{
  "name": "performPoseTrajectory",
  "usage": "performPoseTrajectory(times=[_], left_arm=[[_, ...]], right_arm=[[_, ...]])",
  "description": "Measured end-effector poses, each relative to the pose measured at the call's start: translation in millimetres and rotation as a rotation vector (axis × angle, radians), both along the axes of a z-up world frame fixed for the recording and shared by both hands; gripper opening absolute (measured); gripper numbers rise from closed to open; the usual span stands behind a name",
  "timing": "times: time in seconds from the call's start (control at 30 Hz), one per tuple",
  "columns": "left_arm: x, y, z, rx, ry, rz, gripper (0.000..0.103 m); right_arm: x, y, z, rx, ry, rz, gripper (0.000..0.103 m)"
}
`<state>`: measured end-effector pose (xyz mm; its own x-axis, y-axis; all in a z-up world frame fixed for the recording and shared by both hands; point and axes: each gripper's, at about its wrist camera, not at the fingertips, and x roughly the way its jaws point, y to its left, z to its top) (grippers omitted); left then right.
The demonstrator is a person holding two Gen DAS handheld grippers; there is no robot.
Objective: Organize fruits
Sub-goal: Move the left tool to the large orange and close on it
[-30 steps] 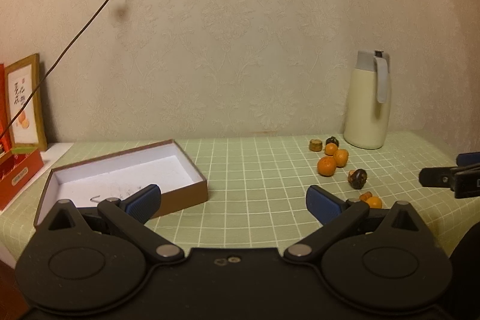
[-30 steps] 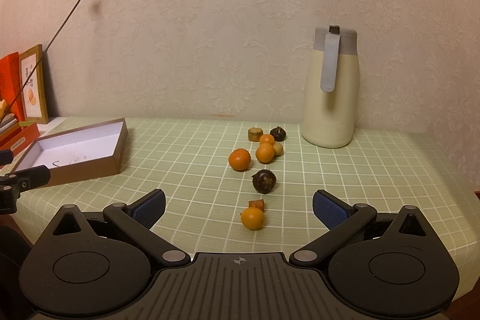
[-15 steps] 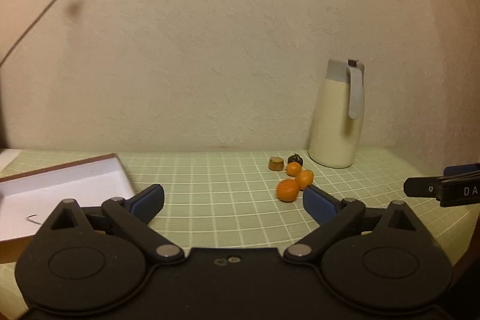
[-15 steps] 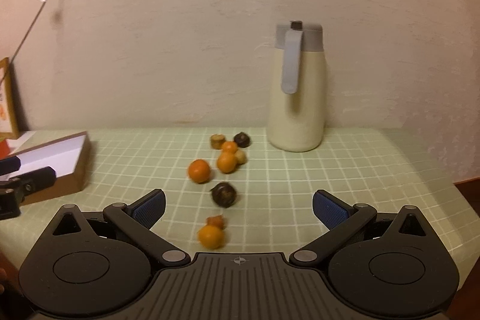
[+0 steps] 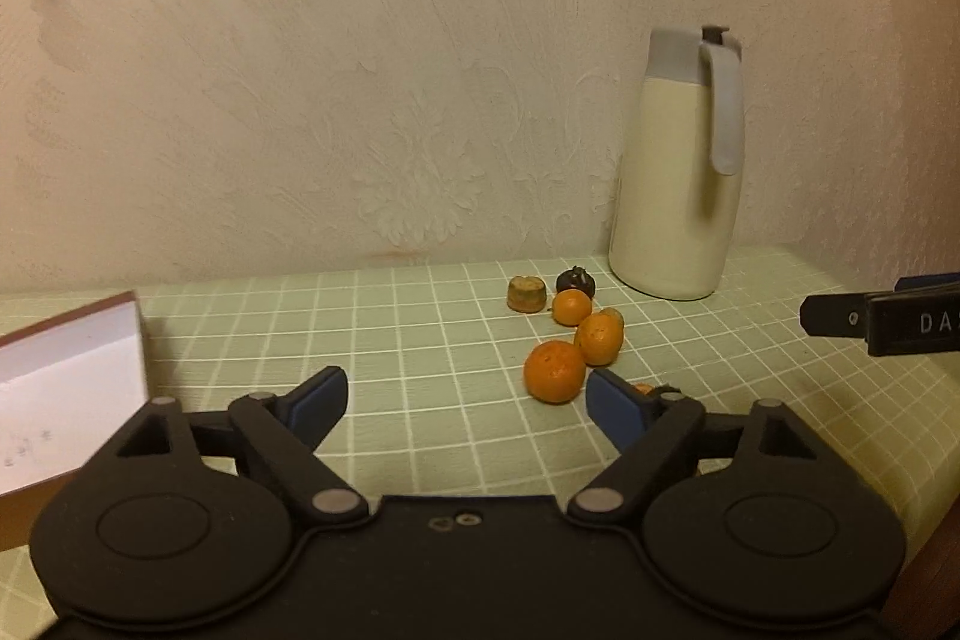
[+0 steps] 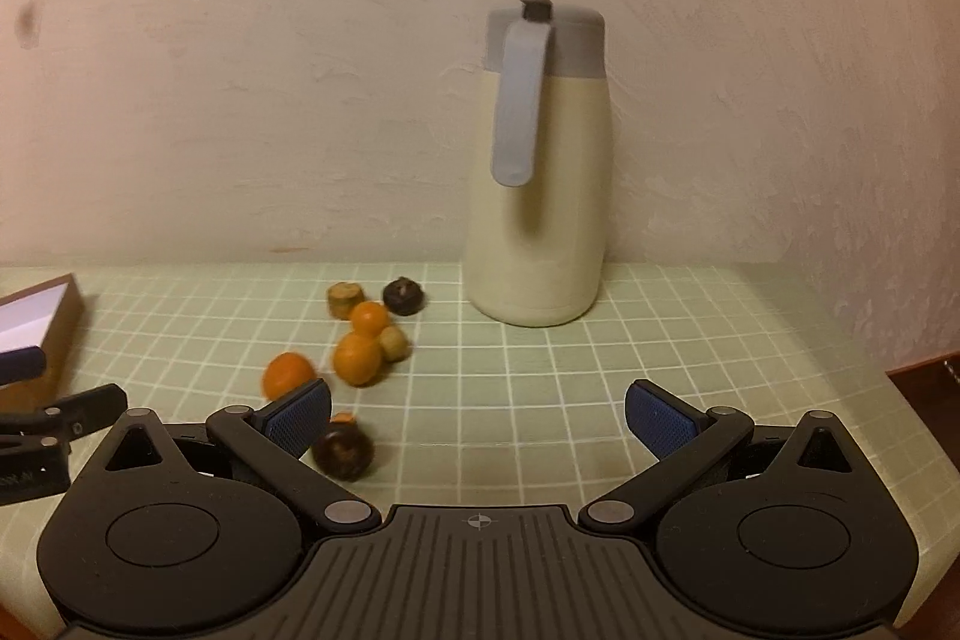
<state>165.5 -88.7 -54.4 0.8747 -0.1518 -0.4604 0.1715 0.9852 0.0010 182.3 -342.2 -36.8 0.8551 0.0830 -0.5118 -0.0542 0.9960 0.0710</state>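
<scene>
Several small oranges lie in a cluster on the green checked tablecloth: the nearest orange (image 5: 554, 371) sits just ahead of my left gripper's right fingertip, with two more oranges (image 5: 598, 337) behind it. A dark round fruit (image 5: 575, 280) and a brown stub (image 5: 526, 293) lie at the back. My left gripper (image 5: 465, 391) is closing its jaws with nothing between them. My right gripper (image 6: 477, 400) stands open and empty. Another dark fruit (image 6: 344, 451) lies beside its left finger, and the oranges (image 6: 357, 357) lie ahead to the left.
A cream jug with a grey lid (image 5: 678, 196) stands against the wall behind the fruit. An open brown box with a white inside (image 5: 60, 370) lies at the left. The table's right edge (image 6: 912, 400) drops off near my right gripper.
Both grippers have moved forward and lower toward the fruit, which now looks larger. The box has slid toward the left edge of both views. The left jaws have narrowed a little.
</scene>
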Motion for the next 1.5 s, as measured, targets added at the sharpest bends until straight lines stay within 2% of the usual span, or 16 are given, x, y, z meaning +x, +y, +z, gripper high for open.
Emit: performPoseTrajectory(times=[0.17, 0.57, 0.83, 0.93, 1.0, 1.23, 1.5], left_arm=[[28.2, -17.2, -11.2, -0.006, 0.027, -0.007, 0.079], [87.8, -48.1, -42.1, -0.019, 0.123, -0.045, 0.060], [106.2, -60.7, -57.6, -0.021, 0.174, -0.052, 0.053], [112.6, -61.2, -61.8, -0.028, 0.190, -0.053, 0.048], [115.4, -61.0, -63.3, -0.039, 0.199, -0.062, 0.032], [104.8, -57.7, -59.3, -0.034, 0.182, -0.062, 0.032], [78.6, -23.0, -50.3, -0.024, 0.192, 0.002, 0.032]], right_arm=[[24.4, -3.0, -8.8, -0.007, 0.021, -0.014, 0.103], [62.2, -27.2, -29.1, 0.002, 0.078, -0.083, 0.103], [77.7, -31.3, -32.2, -0.015, 0.083, -0.096, 0.103], [84.6, -36.2, -36.2, -0.024, 0.092, -0.124, 0.103], [88.2, -40.3, -37.7, -0.012, 0.099, -0.137, 0.103], [94.0, -36.9, -37.2, 0.026, 0.084, -0.122, 0.103], [104.2, -8.8, -34.2, 0.064, 0.080, -0.047, 0.103]])
